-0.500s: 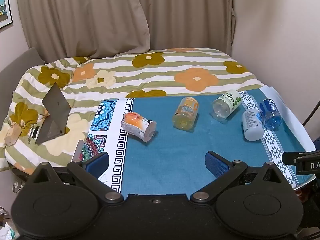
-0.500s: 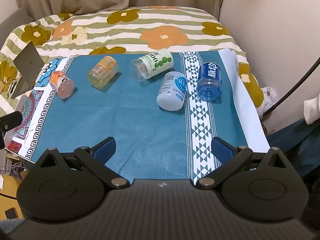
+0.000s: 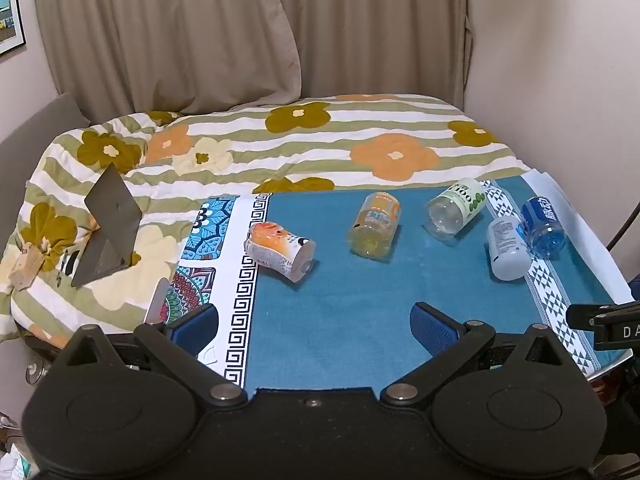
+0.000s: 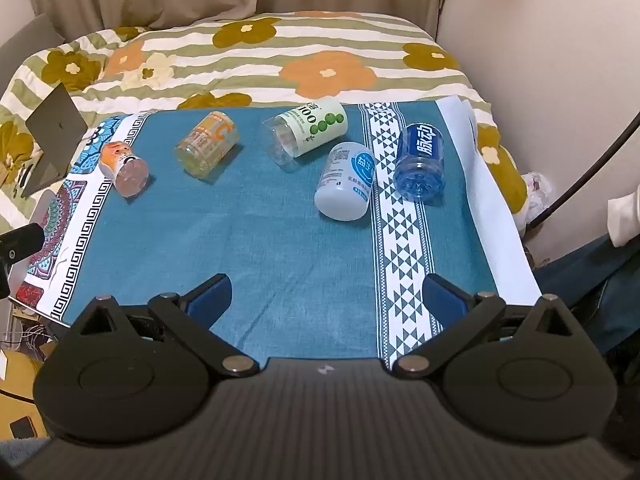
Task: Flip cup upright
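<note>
Beyond both tongs (image 3: 314,326) (image 4: 326,294), cups (image 4: 346,182) (toppled)

The lower half of both views is bare teal cloth (image 4: 280,248) — nothing lies between either gripper and the row of cups. Across the middle, five cups lie on their sides: orange cup (image 3: 280,251) and yellow cup (image 3: 374,224) well apart, with wide gaps. At right, the white cup (image 4: 346,182) lies just beside the blue cup (image 4: 420,168) and green-dotted cup (image 4: 306,132) — tight passage.
</note>
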`<state>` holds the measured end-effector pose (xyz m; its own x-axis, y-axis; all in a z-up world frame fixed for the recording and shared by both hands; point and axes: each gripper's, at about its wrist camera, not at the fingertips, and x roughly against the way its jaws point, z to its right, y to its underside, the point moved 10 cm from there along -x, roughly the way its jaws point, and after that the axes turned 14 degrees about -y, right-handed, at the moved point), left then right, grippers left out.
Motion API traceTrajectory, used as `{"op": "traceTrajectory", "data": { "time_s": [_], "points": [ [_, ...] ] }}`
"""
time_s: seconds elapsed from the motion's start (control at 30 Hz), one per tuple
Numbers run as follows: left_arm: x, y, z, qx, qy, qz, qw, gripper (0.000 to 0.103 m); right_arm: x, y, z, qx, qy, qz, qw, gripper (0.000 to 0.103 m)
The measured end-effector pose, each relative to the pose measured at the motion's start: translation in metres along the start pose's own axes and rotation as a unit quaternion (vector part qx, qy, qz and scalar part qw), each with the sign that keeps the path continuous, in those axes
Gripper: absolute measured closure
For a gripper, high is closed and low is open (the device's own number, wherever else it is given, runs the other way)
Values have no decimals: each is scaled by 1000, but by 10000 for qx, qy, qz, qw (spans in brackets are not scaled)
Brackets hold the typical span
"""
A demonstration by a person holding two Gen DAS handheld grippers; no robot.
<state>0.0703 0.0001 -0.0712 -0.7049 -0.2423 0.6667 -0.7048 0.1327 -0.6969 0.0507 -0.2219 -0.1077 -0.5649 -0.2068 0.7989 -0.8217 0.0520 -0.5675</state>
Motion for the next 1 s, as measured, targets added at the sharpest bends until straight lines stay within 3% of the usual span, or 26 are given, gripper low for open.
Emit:
{"op": "traceTrajectory", "data": {
  "time_s": [1.0],
  "points": [
    [-10,3,-4,-30,27,-11,10000,0,-2,0,-6,-3,29,-3,10000,0]
  ]
}}
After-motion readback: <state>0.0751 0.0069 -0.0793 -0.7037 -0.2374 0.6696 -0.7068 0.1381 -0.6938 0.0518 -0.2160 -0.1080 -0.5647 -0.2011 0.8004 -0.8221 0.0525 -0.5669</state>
